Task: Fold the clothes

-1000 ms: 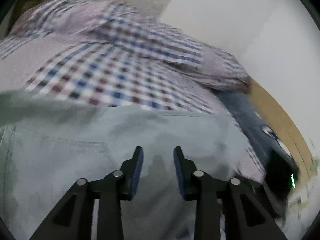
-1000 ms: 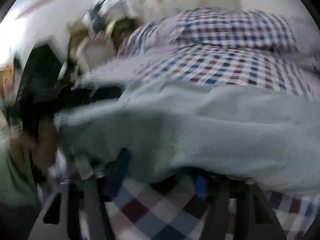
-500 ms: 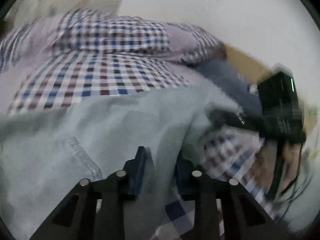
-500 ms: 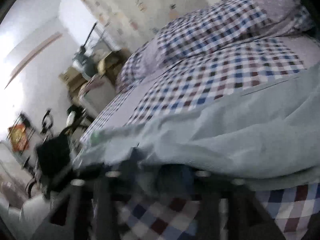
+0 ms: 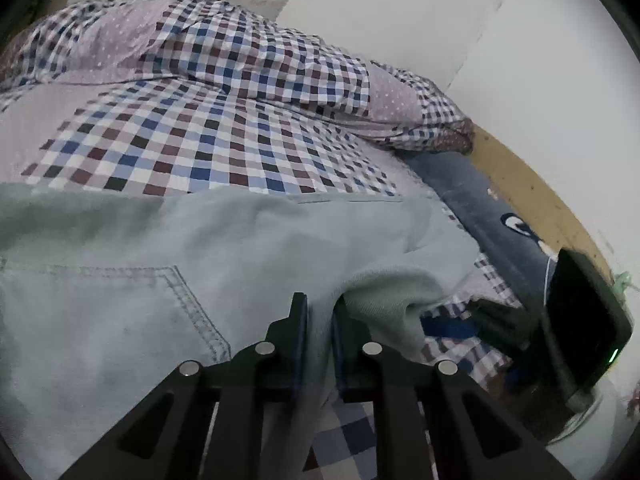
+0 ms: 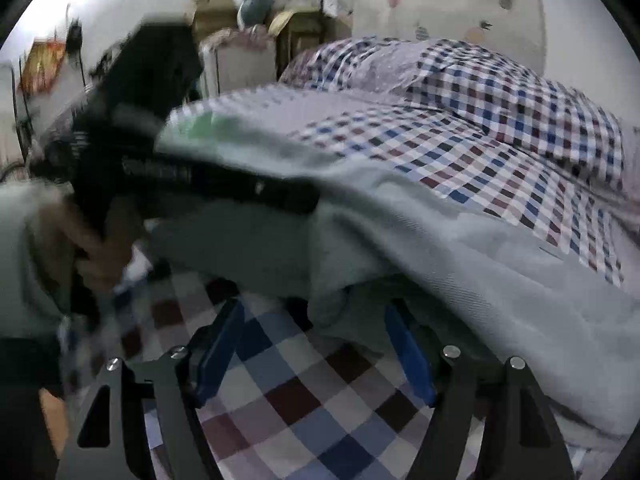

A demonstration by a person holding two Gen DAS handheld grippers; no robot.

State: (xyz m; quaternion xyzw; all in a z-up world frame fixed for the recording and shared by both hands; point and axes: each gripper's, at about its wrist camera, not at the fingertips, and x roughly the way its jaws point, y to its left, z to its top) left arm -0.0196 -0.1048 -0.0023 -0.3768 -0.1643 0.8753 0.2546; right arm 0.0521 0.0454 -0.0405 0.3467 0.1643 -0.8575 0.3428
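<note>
Left tongs (image 5: 320, 312) pinch jeans (image 5: 120, 280); right tongs (image 6: 316, 344) spread.

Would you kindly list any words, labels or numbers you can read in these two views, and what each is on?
None can be read.
Pale lettering on the left gripper's black body: too blurred to read.
White marking on the dark blue fabric: not legible as text.

Honestly I'm not finding any text I can read here. I'm seeing a pale printed line on the side of my left gripper (image 6: 320, 196), at middle left of the right wrist view, but it's smeared by blur.
</note>
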